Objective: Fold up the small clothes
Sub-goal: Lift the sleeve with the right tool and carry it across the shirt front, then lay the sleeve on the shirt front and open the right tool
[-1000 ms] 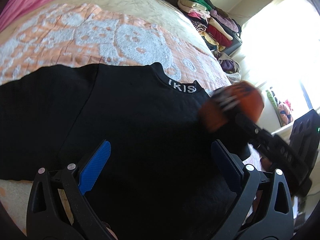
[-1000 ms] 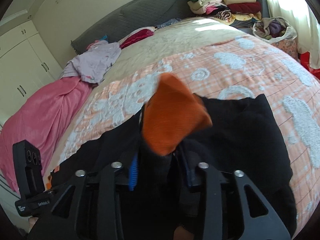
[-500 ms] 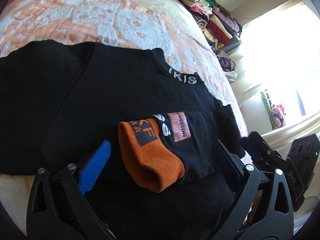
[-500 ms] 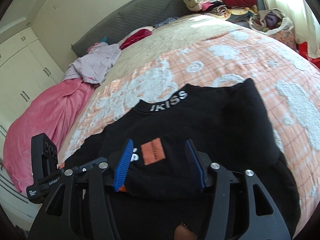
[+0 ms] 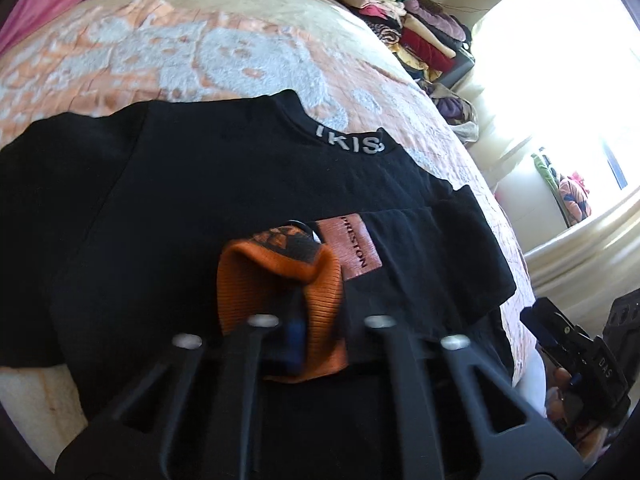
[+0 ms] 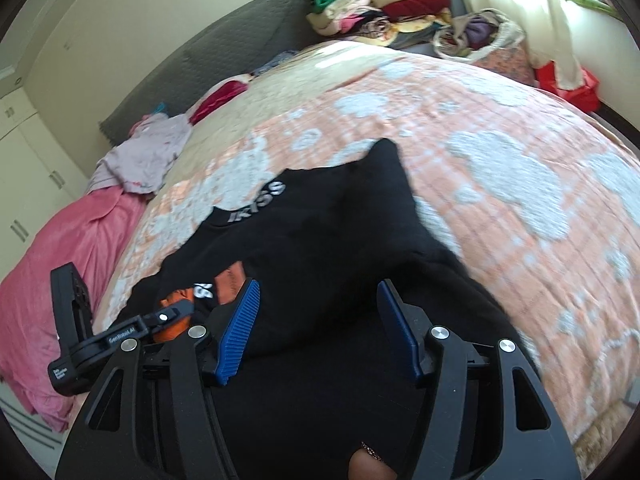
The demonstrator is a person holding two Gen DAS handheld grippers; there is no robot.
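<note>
A black sweatshirt with white collar lettering lies flat on the bed. Its right sleeve is folded across the chest and ends in an orange cuff next to a brown patch. My left gripper is shut on the orange cuff. The sweatshirt and cuff also show in the right wrist view. My right gripper is open and empty, low over the sweatshirt's right side, and it appears at the edge of the left wrist view.
The bed has an orange and white quilt. A pink blanket and loose clothes lie at its far left. A stack of folded clothes and a basket stand beyond the bed by the window.
My right gripper laid the sleeve across the chest, let go and drew back to the right. My left gripper moved in and shut on the orange cuff.
</note>
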